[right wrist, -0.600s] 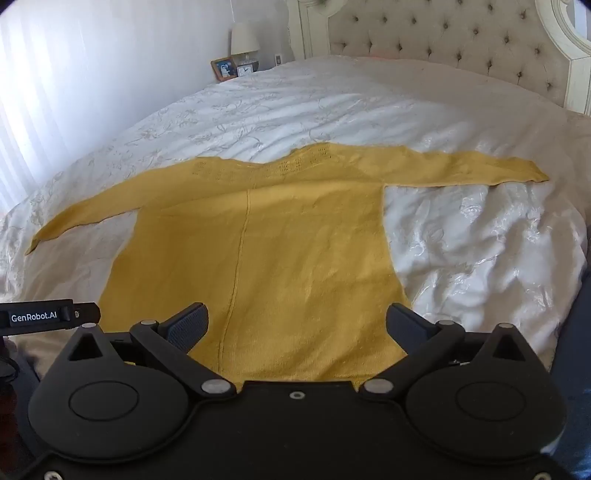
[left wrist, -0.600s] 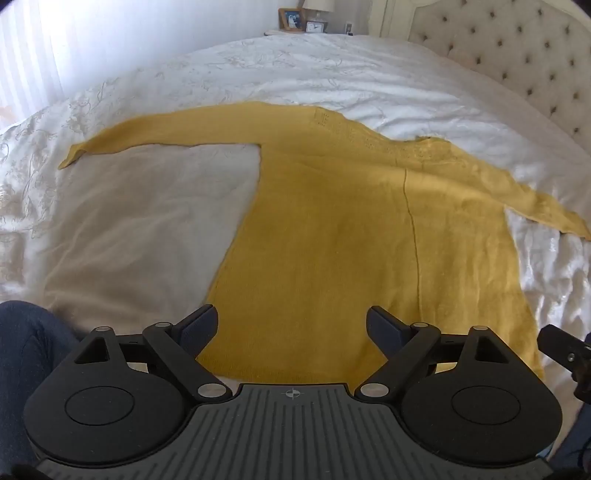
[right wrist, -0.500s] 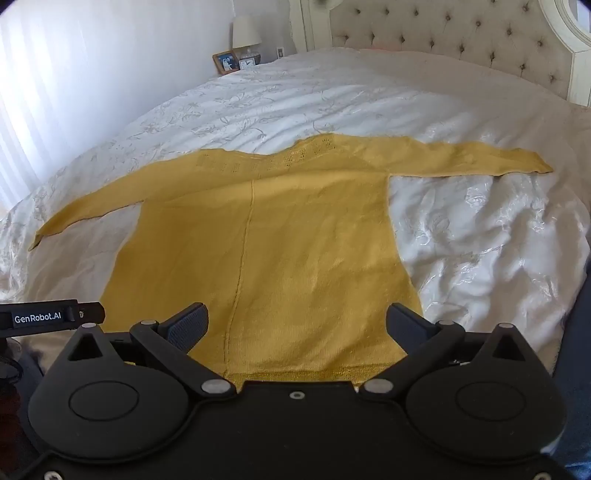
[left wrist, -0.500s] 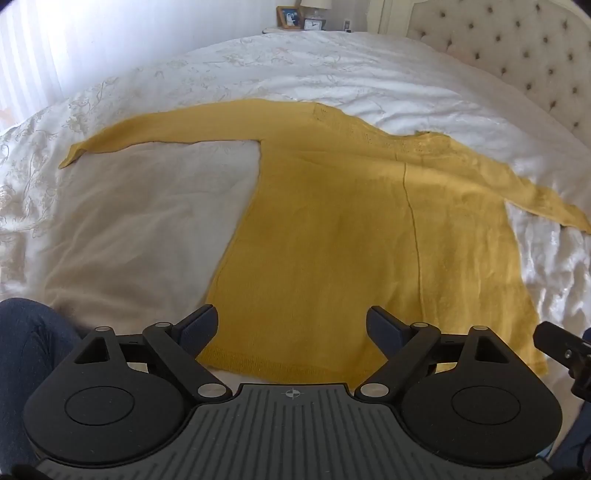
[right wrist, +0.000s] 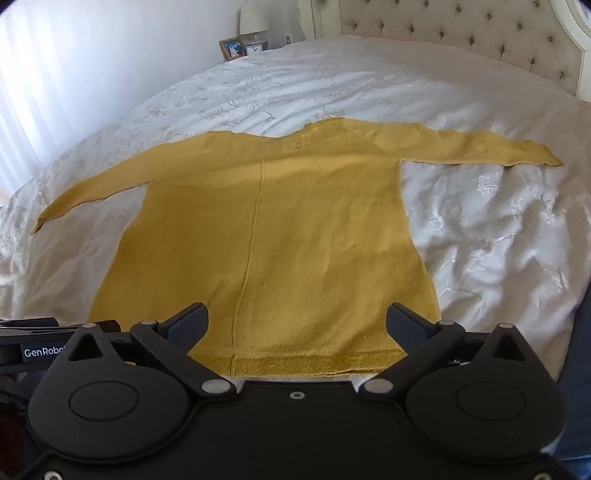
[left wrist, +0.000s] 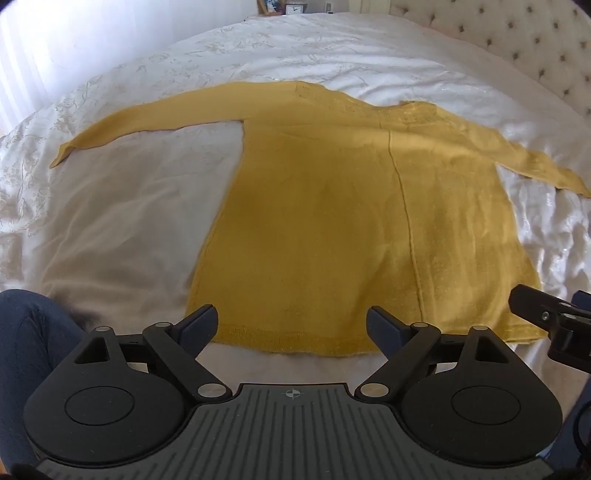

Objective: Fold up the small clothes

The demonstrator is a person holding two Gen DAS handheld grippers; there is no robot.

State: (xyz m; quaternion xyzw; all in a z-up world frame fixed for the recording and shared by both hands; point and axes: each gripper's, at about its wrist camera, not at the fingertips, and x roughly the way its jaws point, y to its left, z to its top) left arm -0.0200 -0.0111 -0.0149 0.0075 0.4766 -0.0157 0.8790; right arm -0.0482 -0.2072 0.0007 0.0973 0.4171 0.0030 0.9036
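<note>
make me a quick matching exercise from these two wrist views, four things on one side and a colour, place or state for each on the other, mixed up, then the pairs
Things:
1. sweater
2. bedspread
3. headboard
4. left gripper

Descriptions:
A. tufted with buttons, at the far end of the bed
B. jaws wide open, nothing between them
C. mustard yellow, spread flat with both sleeves out
D. white with a floral pattern, under the garment

Pairs: 1-C, 2-D, 3-A, 4-B
</note>
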